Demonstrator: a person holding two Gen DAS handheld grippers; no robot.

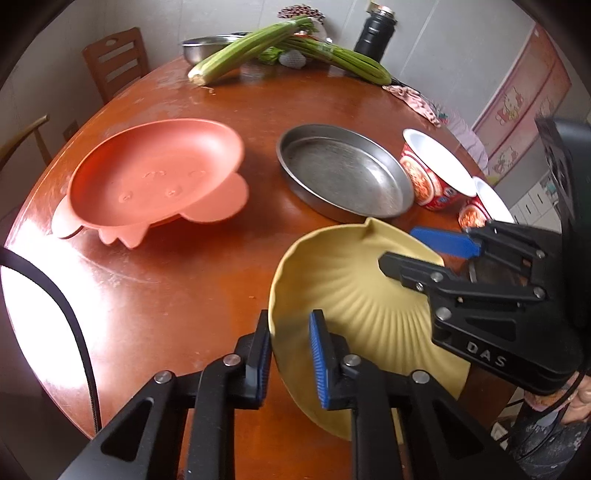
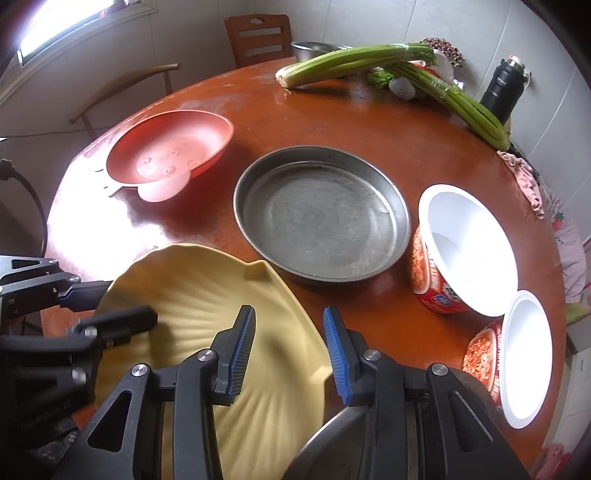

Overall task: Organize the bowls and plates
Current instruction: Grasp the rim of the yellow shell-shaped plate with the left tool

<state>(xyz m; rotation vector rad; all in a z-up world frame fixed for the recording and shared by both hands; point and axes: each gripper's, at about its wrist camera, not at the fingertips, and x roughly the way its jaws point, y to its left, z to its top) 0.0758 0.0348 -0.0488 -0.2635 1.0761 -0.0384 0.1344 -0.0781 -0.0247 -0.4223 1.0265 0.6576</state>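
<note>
A yellow shell-shaped plate [image 1: 354, 291] [image 2: 207, 295] is tilted above the table's near edge. My left gripper [image 1: 290, 354] straddles its left rim, jaws apart with a gap to the rim. My right gripper [image 2: 290, 350] [image 1: 417, 251] straddles its right rim, also open with a gap. A pink animal-shaped plate [image 1: 155, 170] [image 2: 170, 147] lies at the left. A round metal pan [image 1: 343, 170] [image 2: 321, 218] sits in the middle. Two red-and-white paper bowls [image 2: 465, 247] [image 2: 517, 354] stand at the right; one shows in the left wrist view [image 1: 436, 170].
The round brown table [image 1: 166, 295] holds celery stalks [image 1: 251, 48] [image 2: 354, 62], a steel bowl [image 1: 207, 46], a black flask [image 1: 375, 31] [image 2: 504, 88] and a pink cloth [image 2: 524, 177] at the back. Wooden chairs [image 1: 114, 59] [image 2: 258, 35] stand behind.
</note>
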